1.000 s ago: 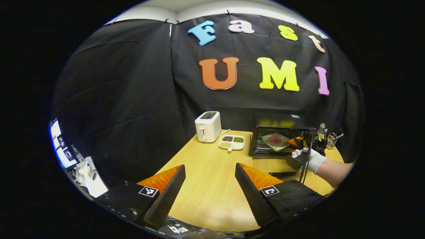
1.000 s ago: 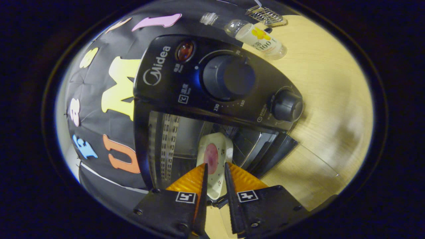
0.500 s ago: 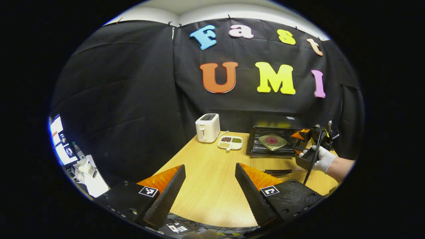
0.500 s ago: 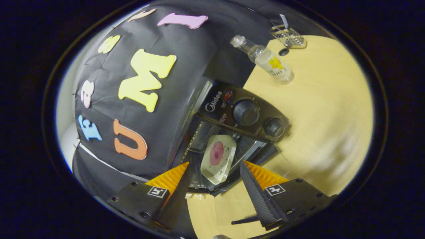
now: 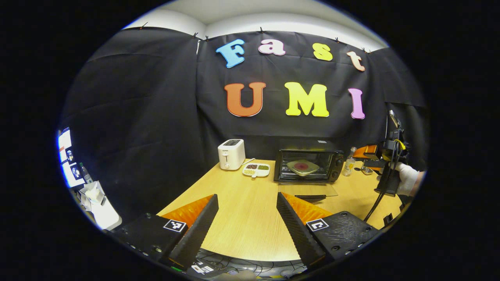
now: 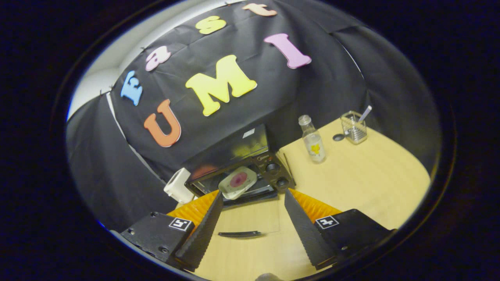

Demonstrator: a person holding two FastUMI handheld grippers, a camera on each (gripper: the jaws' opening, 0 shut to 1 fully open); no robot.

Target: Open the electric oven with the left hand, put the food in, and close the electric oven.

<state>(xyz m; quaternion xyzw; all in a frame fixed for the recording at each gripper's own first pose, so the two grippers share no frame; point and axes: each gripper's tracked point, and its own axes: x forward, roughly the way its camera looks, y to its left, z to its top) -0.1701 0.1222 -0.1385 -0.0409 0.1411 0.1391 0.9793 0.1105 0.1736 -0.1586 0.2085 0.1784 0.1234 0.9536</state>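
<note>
right gripper (image 6: 252,218) has backed way off the plate (image 6: 237,182), now sitting inside the open oven (image 6: 250,171) well past its spread, empty fingers; left gripper (image 5: 247,218) spread, empty too

Both views face the distant oven (image 5: 308,166) (image 6: 238,177), the right gripper view tilted, perhaps higher.

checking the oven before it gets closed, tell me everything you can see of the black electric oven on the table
The black electric oven is a small box-shaped countertop unit at the back of the light wooden table, against the booth wall. Its clear glass door hangs fully open, lying flat toward the front, with a dark handle bar along its edge. Two round black knobs sit on the panel at its right side. Inside rests a pale square plate with a round pink piece of food. Neither gripper touches it.
</note>
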